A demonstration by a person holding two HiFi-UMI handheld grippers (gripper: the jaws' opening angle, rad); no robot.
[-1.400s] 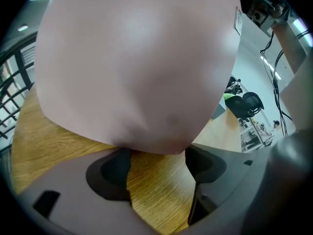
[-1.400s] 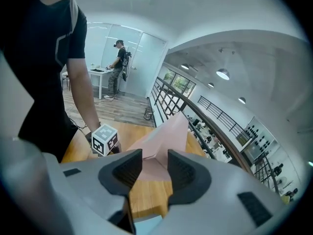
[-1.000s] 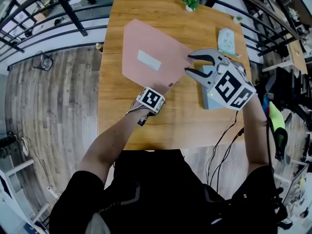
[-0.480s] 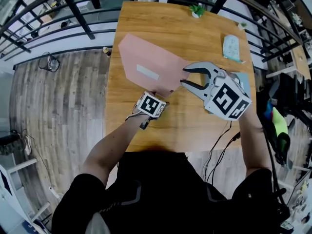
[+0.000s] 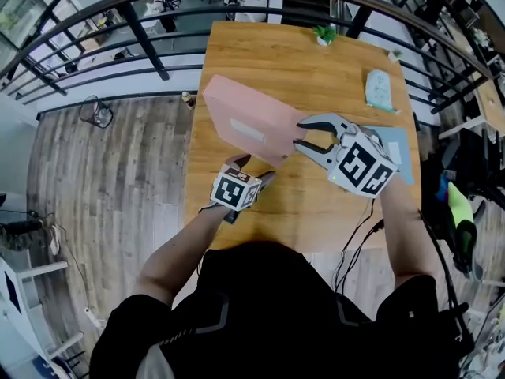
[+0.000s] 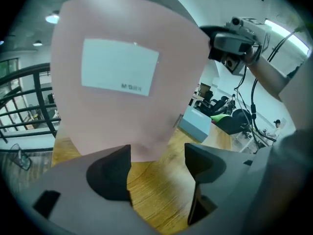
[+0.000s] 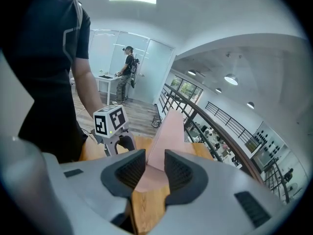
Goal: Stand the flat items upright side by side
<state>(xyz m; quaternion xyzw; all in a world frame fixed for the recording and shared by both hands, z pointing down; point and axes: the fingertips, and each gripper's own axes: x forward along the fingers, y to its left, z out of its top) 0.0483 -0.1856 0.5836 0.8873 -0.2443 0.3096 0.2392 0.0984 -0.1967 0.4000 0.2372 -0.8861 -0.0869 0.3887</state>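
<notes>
A pink envelope (image 5: 252, 117) with a white label (image 5: 247, 130) stands tilted up off the wooden table (image 5: 316, 69). My right gripper (image 5: 297, 133) has just been closing and is shut on its right corner; in the right gripper view the pink sheet (image 7: 168, 131) runs edge-on between the pads of that gripper (image 7: 155, 163). My left gripper (image 5: 251, 166) is open just under the envelope's near edge. In the left gripper view the envelope (image 6: 117, 53) fills the space ahead of that gripper (image 6: 157, 153), with nothing between the jaws.
A light blue box (image 5: 394, 152) lies on the table beneath my right hand. A mint-coloured flat item (image 5: 380, 89) sits at the far right, a small plant (image 5: 324, 34) at the far edge. A black railing (image 5: 142, 30) runs beyond the table.
The envelope lay flat on the table and now stands tilted up. My left gripper has risen beneath its near edge. The right gripper moved left onto its right corner.
</notes>
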